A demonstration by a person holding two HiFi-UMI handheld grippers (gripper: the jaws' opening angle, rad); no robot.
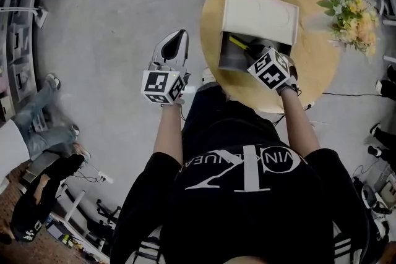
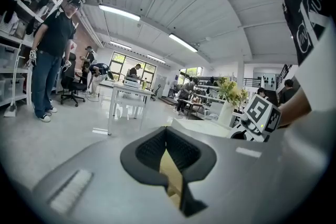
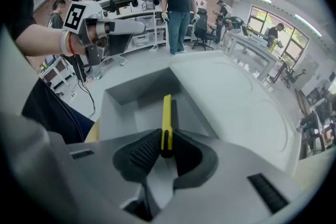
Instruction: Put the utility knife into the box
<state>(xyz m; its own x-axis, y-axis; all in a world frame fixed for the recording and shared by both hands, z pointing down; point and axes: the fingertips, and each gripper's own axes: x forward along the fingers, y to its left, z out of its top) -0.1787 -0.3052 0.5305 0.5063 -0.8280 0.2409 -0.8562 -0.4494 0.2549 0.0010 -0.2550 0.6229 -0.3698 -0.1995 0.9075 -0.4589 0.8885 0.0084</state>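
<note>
one round wooden table [image 1: 309, 74], grey floor [image 1: 117, 21] — right fingers [image 3: 143, 152] clamp utility knife [image 3: 166, 122] over box [image 3: 122, 96], left fingers [image 2: 151, 150] closed.

Counts: one table [image 1: 323, 65], one box [image 1: 230, 60], one lid [image 1: 260, 14], one utility knife [image 1: 237, 42], one flower bunch [image 1: 350, 13], two grippers.
We count one round wooden table. On the table: one grey box, one white lid at the far part, one yellow utility knife over the box, one flower bunch at the table's right edge. Grippers total two: left gripper [image 1: 176, 39] off the table's left side, right gripper [image 1: 252, 50] over the table's near part. Marker cubes: two, one per gripper. Bystanders away from the table: several, no firm count.
</note>
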